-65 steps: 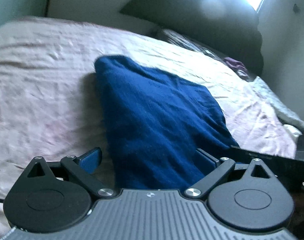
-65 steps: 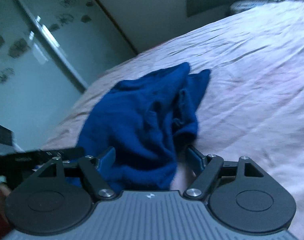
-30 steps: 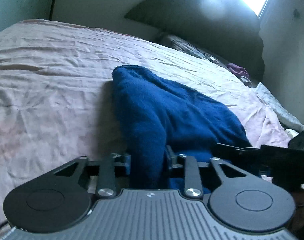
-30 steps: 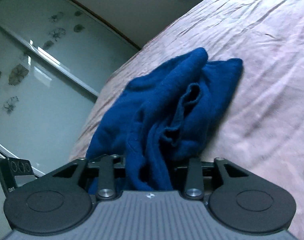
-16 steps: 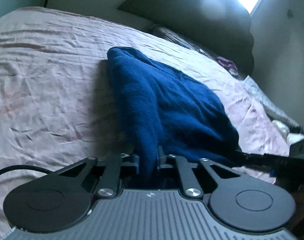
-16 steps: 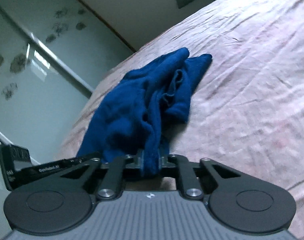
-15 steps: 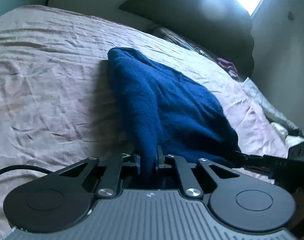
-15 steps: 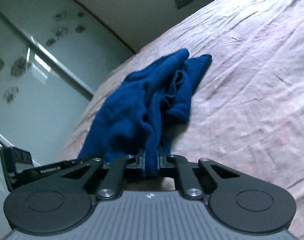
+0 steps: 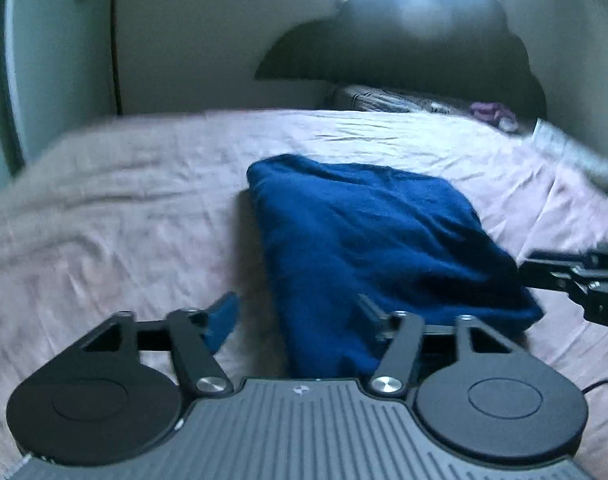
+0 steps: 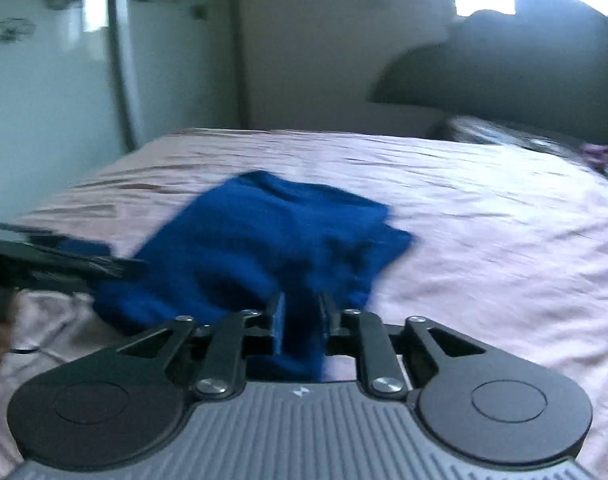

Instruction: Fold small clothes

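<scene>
- The blue garment [image 9: 367, 240] lies near the middle of the bed [image 9: 104, 208], on the pink sheet, doubled over into a rough block with a rounded far corner and a looser near edge.
- The left gripper [image 9: 300, 316] has its fingers spread wide; the near edge of the cloth sits between them, against the right finger, but nothing is pinched.
- The right gripper [image 10: 300, 320] has its fingers [image 10: 278, 320] drawn in close, with a fold of the garment [image 10: 264, 240] between them. They appear to pinch it, though motion blur softens the contact.
- The fabric looks like a soft, fairly thick knit: light, limp, and likely to sag and bunch rather than keep a crease by itself.
- It should not be slippery or fragile, so a firm pinch is safe; the risk is catching only the top layer and pulling the fold apart.
- Best hold, in my judgement: the two near corners, one in each gripper, all layers taken together at the edge.
- The right-hand side of the garment looks rumpled and would want smoothing flat.
</scene>
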Tool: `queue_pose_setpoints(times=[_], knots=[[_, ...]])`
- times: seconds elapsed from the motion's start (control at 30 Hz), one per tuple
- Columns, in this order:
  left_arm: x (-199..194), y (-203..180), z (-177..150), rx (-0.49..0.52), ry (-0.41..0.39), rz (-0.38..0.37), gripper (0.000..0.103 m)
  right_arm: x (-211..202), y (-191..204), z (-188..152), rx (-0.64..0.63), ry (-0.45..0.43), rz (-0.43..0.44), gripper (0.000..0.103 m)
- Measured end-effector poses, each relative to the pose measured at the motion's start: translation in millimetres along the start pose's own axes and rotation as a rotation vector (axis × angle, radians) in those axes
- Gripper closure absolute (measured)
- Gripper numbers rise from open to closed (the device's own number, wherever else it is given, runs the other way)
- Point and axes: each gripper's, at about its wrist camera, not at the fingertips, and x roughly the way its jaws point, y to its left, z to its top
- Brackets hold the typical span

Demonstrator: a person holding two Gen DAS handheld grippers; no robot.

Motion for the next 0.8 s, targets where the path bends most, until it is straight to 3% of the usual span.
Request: queue_pose_setpoints(times=[0.1, 0.2, 0.3, 0.33, 0.4, 0.43, 0.47, 0.57, 0.8], knots=[[5, -21, -11, 0.095, 0.009, 0.072, 0.031, 14, 17, -4, -0.033, 0.011, 0.058, 0.083], [10, -25, -23, 0.099, 0.018, 0.102, 0.029, 40, 17, -17, -0.031, 0.094, -0.005, 0.084], [3, -24, -27, 0.092, 0.000, 0.125, 0.023, 36, 10, -24, 0.048, 0.080, 0.014, 0.082], [3, -25, -28, 0.090, -0.001, 0.130, 0.022, 33, 7, -24, 0.080, 0.077, 0.024, 0.075], [4, -25, -27, 0.085, 0.000, 0.132, 0.022, 31, 4, -24, 0.108, 0.068, 0.051, 0.049], [4, -26, -27, 0.082, 0.000, 0.134, 0.021, 28, 6, -26, 0.106, 0.058, 0.067, 0.022], [4, -26, -27, 0.078, 0.001, 0.137, 0.019, 27, 9, -27, 0.091, 0.048, 0.061, 0.010], [3, -27, -28, 0.063, 0.000, 0.147, 0.016, 31, 25, -30, -0.001, 0.050, -0.010, 0.009], [1, -25, -33, 0.035, -0.002, 0.158, 0.010, 29, 37, -40, -0.067, 0.052, -0.051, 0.009]])
